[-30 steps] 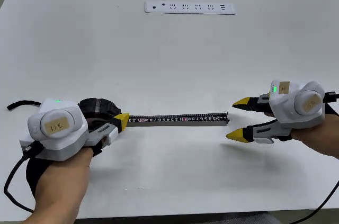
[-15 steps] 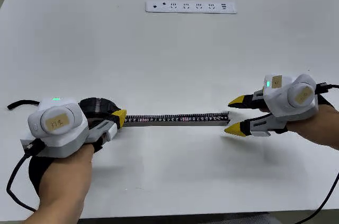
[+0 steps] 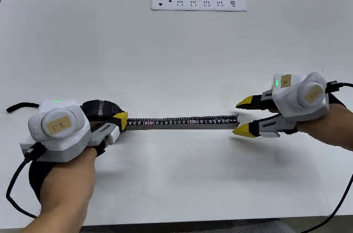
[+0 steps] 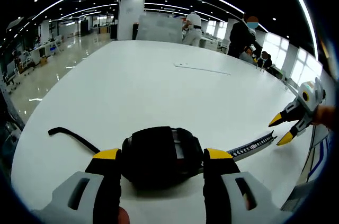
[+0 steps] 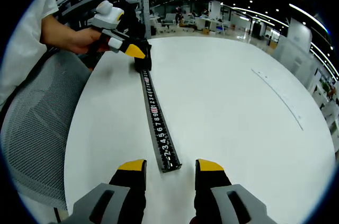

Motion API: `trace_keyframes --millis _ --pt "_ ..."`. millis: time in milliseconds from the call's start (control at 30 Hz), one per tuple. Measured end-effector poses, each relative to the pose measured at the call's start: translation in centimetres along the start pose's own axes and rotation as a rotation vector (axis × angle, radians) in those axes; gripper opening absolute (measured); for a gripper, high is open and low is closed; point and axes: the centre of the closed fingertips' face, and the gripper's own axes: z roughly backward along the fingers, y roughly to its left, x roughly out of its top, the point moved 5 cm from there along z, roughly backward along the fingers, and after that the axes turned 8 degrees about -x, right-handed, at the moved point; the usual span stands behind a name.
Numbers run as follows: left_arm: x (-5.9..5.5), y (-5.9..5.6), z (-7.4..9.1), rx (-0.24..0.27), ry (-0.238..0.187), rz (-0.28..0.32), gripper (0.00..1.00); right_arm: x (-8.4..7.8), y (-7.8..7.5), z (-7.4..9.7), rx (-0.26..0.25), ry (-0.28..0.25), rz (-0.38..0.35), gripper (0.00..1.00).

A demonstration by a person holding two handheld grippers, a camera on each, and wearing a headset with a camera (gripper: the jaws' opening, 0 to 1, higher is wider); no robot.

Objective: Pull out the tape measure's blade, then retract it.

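A black tape measure case (image 3: 102,113) (image 4: 161,155) lies on the white table at the left, and my left gripper (image 3: 117,123) (image 4: 162,154) is shut on it. Its dark blade (image 3: 182,122) (image 5: 157,121) lies pulled out flat across the table to the right. The blade's end hook (image 3: 234,119) (image 5: 170,168) sits between the yellow tips of my right gripper (image 3: 243,115) (image 5: 170,166), which stands open around it without touching. In the right gripper view the case (image 5: 142,61) and my left gripper (image 5: 127,49) show at the blade's far end.
A white power strip (image 3: 198,5) (image 4: 200,68) lies at the back of the table. A black strap (image 3: 22,107) (image 4: 74,136) trails left from the case. A mesh chair (image 5: 32,144) stands at the near table edge. People stand beyond the table (image 4: 243,38).
My right gripper has moved left toward the blade's end, and its tips now straddle the hook. The left gripper and the case have stayed put.
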Motion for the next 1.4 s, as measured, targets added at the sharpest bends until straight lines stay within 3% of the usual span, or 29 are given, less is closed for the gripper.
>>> trace_keyframes --millis 767,1400 --pt "0.0 0.2 -0.1 -0.013 0.001 0.000 0.58 -0.5 0.0 -0.8 0.051 0.021 0.059 0.16" --pt "0.0 0.2 -0.1 -0.010 0.010 -0.005 0.57 -0.5 0.0 -1.1 0.047 0.007 0.092 0.11"
